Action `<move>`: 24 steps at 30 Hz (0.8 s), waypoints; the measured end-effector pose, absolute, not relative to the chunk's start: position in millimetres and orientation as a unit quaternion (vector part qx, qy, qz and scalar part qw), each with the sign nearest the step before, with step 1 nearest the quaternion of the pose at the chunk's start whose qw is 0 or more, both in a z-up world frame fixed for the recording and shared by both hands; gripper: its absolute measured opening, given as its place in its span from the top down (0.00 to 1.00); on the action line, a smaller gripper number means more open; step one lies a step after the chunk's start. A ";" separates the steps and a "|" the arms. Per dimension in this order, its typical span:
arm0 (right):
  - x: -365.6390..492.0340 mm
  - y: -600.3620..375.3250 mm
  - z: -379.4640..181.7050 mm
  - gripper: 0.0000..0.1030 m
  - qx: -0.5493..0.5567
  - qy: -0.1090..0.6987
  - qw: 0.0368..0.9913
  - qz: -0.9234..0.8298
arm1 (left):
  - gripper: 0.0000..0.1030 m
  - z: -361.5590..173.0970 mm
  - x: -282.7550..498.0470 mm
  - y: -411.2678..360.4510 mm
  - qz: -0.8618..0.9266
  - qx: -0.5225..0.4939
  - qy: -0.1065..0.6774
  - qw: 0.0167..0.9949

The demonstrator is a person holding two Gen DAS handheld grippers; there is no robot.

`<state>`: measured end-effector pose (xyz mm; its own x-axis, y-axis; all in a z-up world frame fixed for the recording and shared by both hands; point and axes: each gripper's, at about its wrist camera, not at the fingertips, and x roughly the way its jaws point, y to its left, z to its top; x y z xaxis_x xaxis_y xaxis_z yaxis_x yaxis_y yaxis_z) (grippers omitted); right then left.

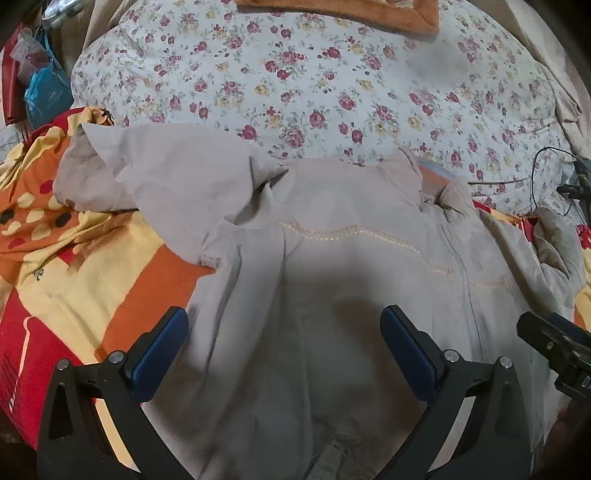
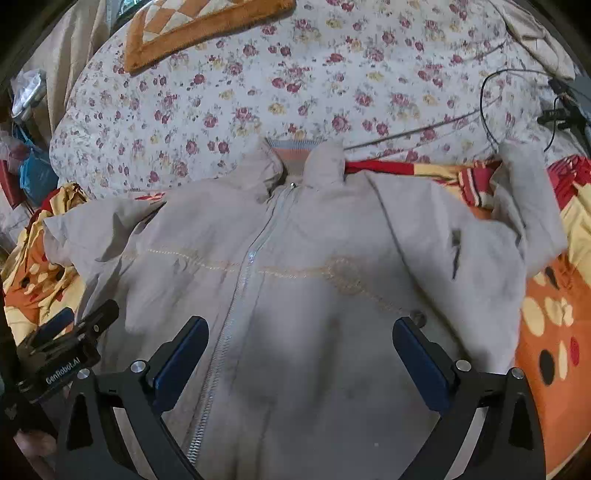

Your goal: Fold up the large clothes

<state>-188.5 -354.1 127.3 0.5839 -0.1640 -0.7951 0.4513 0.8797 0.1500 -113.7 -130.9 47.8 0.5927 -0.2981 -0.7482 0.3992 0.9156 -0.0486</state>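
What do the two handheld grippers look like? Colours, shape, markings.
Both match. The left gripper and right gripper each have black angular frames with triangular cut-outs and silver round bolt heads. Their fingers carry flat, textured blue pads. In the right wrist view the left gripper's black body shows white "GenRobot.AI" lettering. No cables run along either gripper. No sleeves are visible.

A white quilt (image 1: 314,85) printed with red and yellow roses covers the far part of the bed, with an orange mat (image 2: 192,29) lying on it. Nearer, a red, orange and yellow blanket (image 1: 92,258) spreads out. A black cable (image 2: 487,107) loops at the right, and a blue bag (image 1: 46,96) sits at the left.
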 end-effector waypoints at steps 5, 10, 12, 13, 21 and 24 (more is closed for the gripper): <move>-192.4 -349.0 121.8 0.03 0.174 0.429 0.870 -0.169 | 0.00 46.7 -115.0 -127.2 -0.194 0.065 0.405 0.891; -200.5 -347.8 118.6 0.03 0.141 0.438 0.865 -0.199 | 0.00 47.7 -114.5 -123.3 -0.193 0.056 0.407 0.891; -199.5 -346.8 120.8 0.03 0.135 0.441 0.864 -0.201 | 0.00 47.7 -115.0 -122.8 -0.192 0.059 0.405 0.892; -199.3 -344.5 117.5 0.03 0.136 0.451 0.859 -0.202 | 0.00 47.5 -115.9 -122.8 -0.191 0.061 0.404 0.892; -203.9 -342.2 114.6 0.03 0.135 0.444 0.866 -0.185 | 0.00 44.6 -118.8 -124.3 -0.191 0.072 0.402 0.893; -203.8 -343.1 112.9 0.03 0.135 0.444 0.866 -0.185 | 0.00 43.5 -118.2 -123.4 -0.191 0.070 0.403 0.892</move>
